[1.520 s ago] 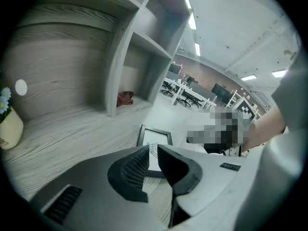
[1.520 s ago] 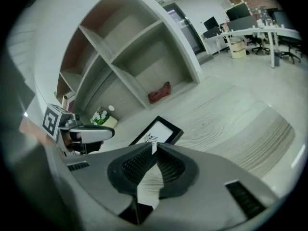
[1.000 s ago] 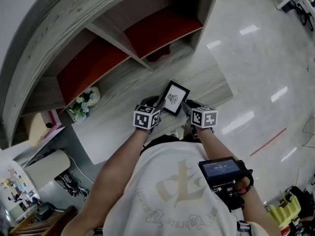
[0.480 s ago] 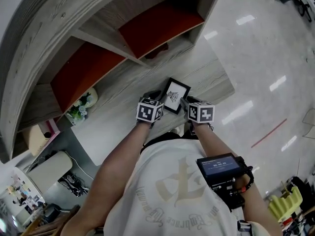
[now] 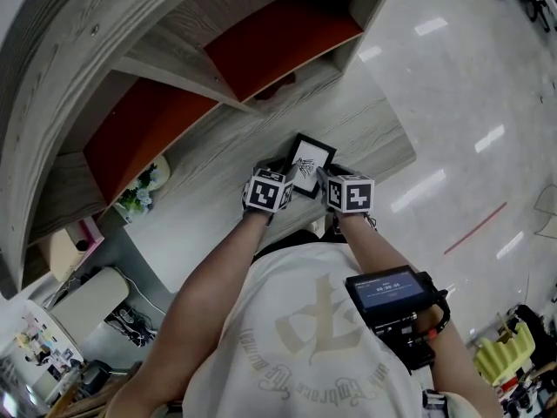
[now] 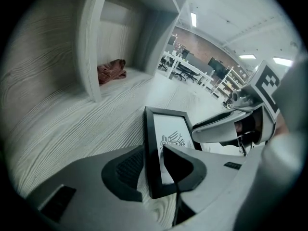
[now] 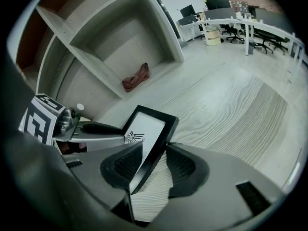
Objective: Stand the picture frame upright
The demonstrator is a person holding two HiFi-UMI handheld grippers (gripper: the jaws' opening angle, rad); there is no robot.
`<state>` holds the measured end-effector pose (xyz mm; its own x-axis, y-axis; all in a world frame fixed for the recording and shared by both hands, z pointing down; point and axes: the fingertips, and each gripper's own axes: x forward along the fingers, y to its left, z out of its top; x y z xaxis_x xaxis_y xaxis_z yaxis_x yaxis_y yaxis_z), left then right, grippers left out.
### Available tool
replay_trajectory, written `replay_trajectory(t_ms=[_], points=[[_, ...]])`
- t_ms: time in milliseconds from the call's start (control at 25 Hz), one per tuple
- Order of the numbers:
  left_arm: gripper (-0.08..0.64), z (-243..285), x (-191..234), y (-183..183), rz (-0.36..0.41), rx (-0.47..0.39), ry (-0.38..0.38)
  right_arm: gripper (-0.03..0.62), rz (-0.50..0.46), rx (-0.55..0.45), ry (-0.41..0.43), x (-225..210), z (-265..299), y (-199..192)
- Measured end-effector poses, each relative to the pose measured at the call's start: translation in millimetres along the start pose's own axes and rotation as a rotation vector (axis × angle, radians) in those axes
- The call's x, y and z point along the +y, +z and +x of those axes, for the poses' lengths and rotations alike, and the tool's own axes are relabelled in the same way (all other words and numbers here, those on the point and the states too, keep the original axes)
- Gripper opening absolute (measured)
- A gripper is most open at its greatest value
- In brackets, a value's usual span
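Item: picture frame, propped up at a tilt on the wood-grain ledge near its front edge. I have the left gripper pinching one side, and the right gripper has its jaws spread about the other side, one pad clear. Surroundings: bare ledge to my left, shelf cubbies close behind, a crumpled cloth in one cubby, flowers well apart.

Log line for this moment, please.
left gripper: jaws shut on picture frame | right gripper: jaws open astride picture frame
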<state>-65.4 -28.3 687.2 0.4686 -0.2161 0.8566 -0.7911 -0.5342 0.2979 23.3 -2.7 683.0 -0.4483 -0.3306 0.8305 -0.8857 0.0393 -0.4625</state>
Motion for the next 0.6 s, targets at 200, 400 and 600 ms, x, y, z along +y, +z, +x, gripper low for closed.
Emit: replay_trajectory(t_ms=[200,400,600], points=[[0.144,0.9,-0.1,-1.2,0.003,0.000,0.000,0.146,-0.028,-0.007,-0.054,-4.2,2.3,-2.2],[0.143,1.1,3.5,-2.1,-0.018,-0.005,-0.009,0.115,0.029,-0.018,-0.060,-4.7,5.1,-0.8],[0.121,0.6,0.9,-2.3,-0.051,-0.010,-0.016,0.095,0.105,-0.032,-0.018,-4.6,3.2,0.9]])
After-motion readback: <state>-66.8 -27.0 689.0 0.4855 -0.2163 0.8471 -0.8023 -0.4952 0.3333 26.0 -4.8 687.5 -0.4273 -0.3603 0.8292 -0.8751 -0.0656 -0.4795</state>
